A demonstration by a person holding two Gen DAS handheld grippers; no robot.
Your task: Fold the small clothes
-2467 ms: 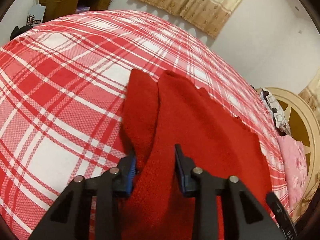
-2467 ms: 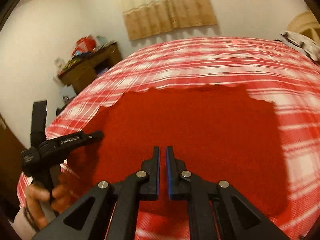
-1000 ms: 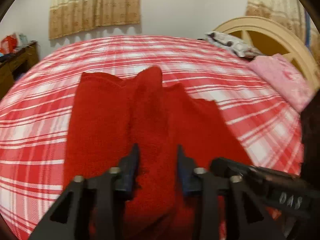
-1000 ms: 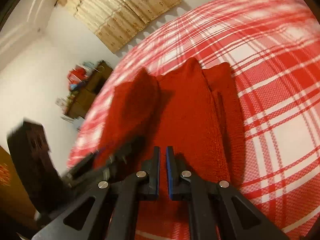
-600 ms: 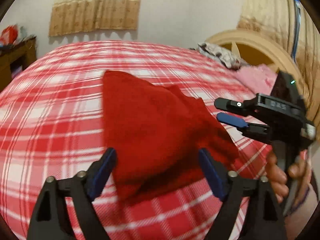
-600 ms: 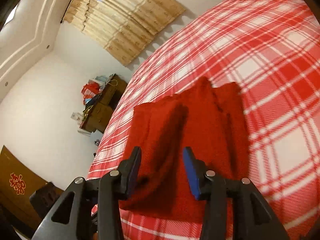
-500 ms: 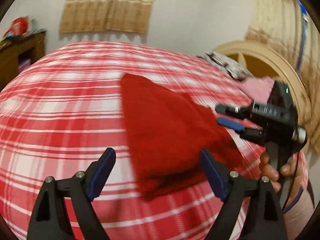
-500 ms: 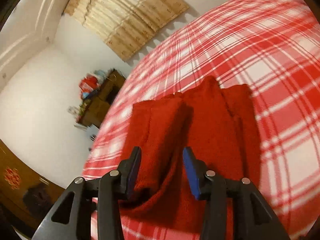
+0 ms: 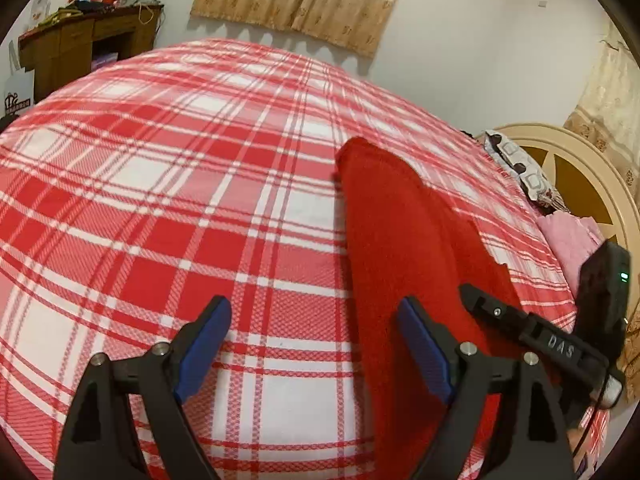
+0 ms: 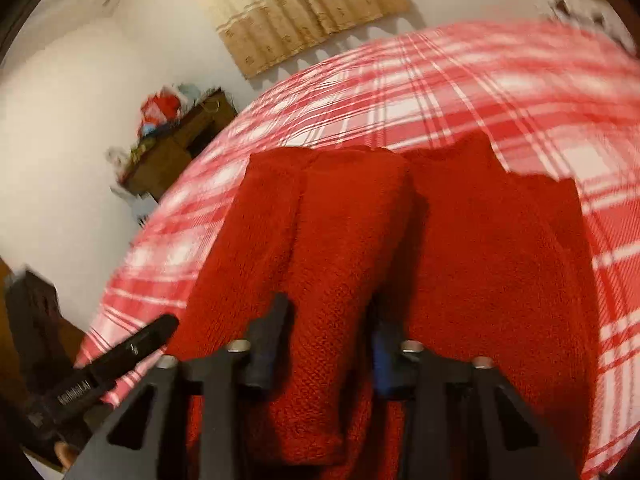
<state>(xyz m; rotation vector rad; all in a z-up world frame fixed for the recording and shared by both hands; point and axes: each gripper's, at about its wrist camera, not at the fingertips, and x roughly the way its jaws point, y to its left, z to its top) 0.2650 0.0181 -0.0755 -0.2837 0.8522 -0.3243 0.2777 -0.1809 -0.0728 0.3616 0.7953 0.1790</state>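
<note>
The left gripper [image 9: 314, 344] stands spread wide over bare plaid bedspread [image 9: 160, 200], holding nothing; the red knit garment [image 9: 400, 248] lies just to its right, its long axis running away toward the bed's far edge. The right gripper [image 10: 328, 344] is closing around a raised fold of that garment, though blur hides whether the pads press it. It is the nearer hand.
</note>
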